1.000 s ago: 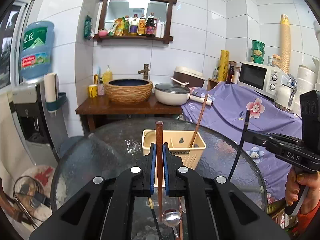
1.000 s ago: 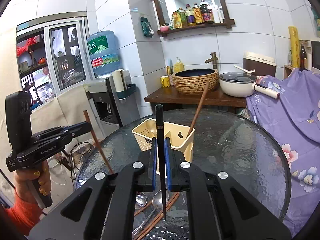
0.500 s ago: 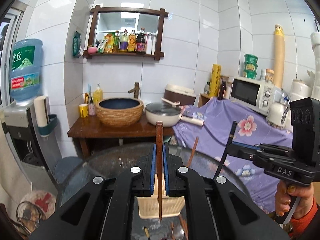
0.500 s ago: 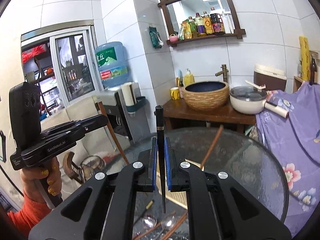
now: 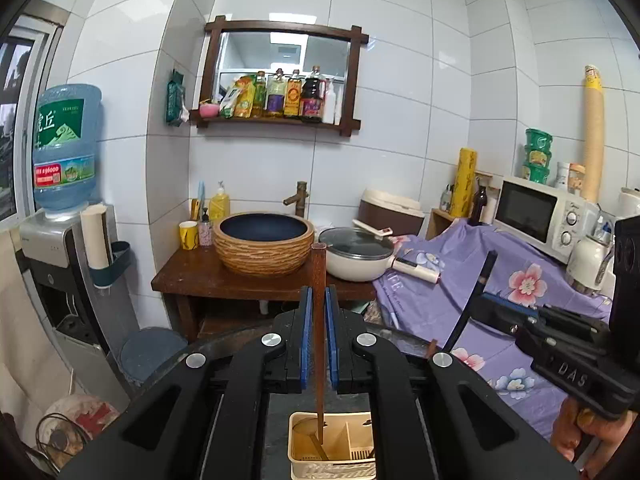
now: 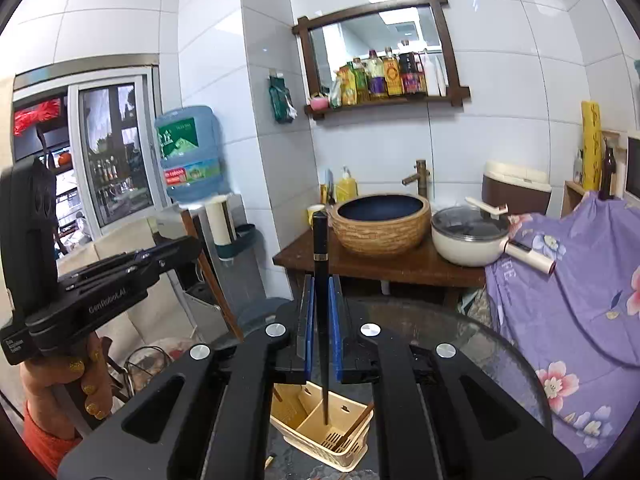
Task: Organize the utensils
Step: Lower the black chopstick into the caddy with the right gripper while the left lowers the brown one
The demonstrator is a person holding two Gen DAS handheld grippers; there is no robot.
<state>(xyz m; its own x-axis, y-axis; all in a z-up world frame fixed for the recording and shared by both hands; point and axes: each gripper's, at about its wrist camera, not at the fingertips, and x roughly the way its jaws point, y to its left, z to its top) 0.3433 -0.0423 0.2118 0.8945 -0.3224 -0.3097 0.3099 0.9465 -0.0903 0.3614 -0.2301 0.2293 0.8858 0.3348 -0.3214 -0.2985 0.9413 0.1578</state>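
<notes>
My left gripper (image 5: 319,336) is shut on a brown wooden chopstick (image 5: 318,280), held upright with its tip over the left compartment of the cream utensil basket (image 5: 332,470). My right gripper (image 6: 322,328) is shut on a black chopstick (image 6: 321,264), held upright with its tip over the basket's (image 6: 316,452) middle compartment. A brown chopstick (image 6: 358,422) leans inside the basket. The right gripper with its black chopstick (image 5: 470,308) shows at the right of the left wrist view. The left gripper shows at the left of the right wrist view (image 6: 176,248).
The basket stands on a round glass table (image 6: 480,344). Behind it is a wooden stand with a woven basin (image 5: 264,246) and a white pot (image 5: 356,256). A purple flowered cloth (image 5: 500,292) covers the counter at right. A water dispenser (image 5: 64,240) stands at left.
Both grippers have risen and moved over the basket, which has dropped to the bottom of both views. Both chopsticks stay gripped. The spoons on the table have left view.
</notes>
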